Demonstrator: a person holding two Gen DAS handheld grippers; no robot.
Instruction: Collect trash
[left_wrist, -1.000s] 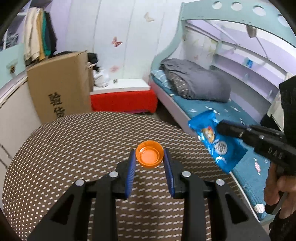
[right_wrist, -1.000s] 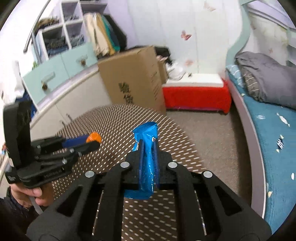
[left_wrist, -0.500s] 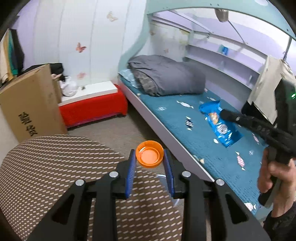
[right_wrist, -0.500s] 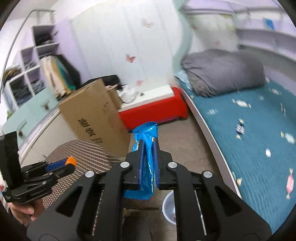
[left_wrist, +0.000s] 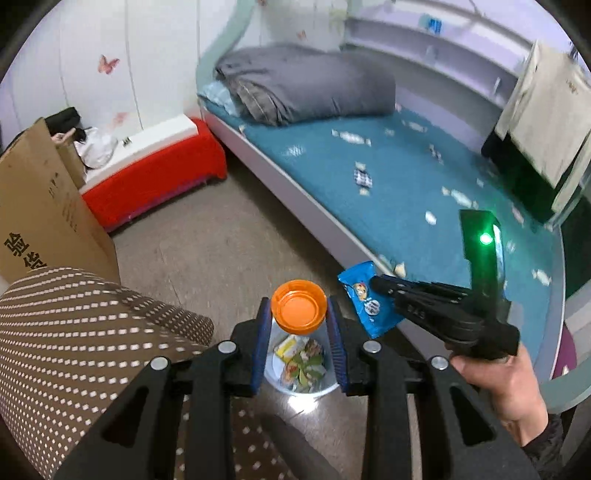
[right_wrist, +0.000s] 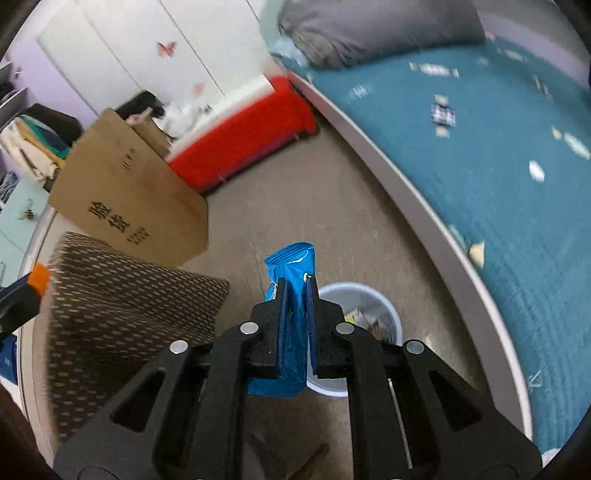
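My left gripper (left_wrist: 298, 314) is shut on an orange bottle cap (left_wrist: 298, 305) and holds it directly above a white trash bin (left_wrist: 301, 363) on the floor, which holds several wrappers. My right gripper (right_wrist: 295, 291) is shut on a blue snack wrapper (right_wrist: 290, 269) and hangs just left of the same bin (right_wrist: 384, 314). In the left wrist view the right gripper (left_wrist: 376, 283) with the blue wrapper (left_wrist: 365, 302) is to the right of the cap. In the right wrist view the orange cap (right_wrist: 40, 277) shows at the left edge.
A round table with a brown dotted cloth (left_wrist: 74, 332) is to the left of the bin. A cardboard box (left_wrist: 40, 206) and a red-covered bench (left_wrist: 155, 173) stand behind it. A bed with a teal sheet (left_wrist: 424, 192) runs along the right.
Both grippers have swung from over the table to the right and down toward the floor. The trash bin has come into view under them. Both keep their hold.
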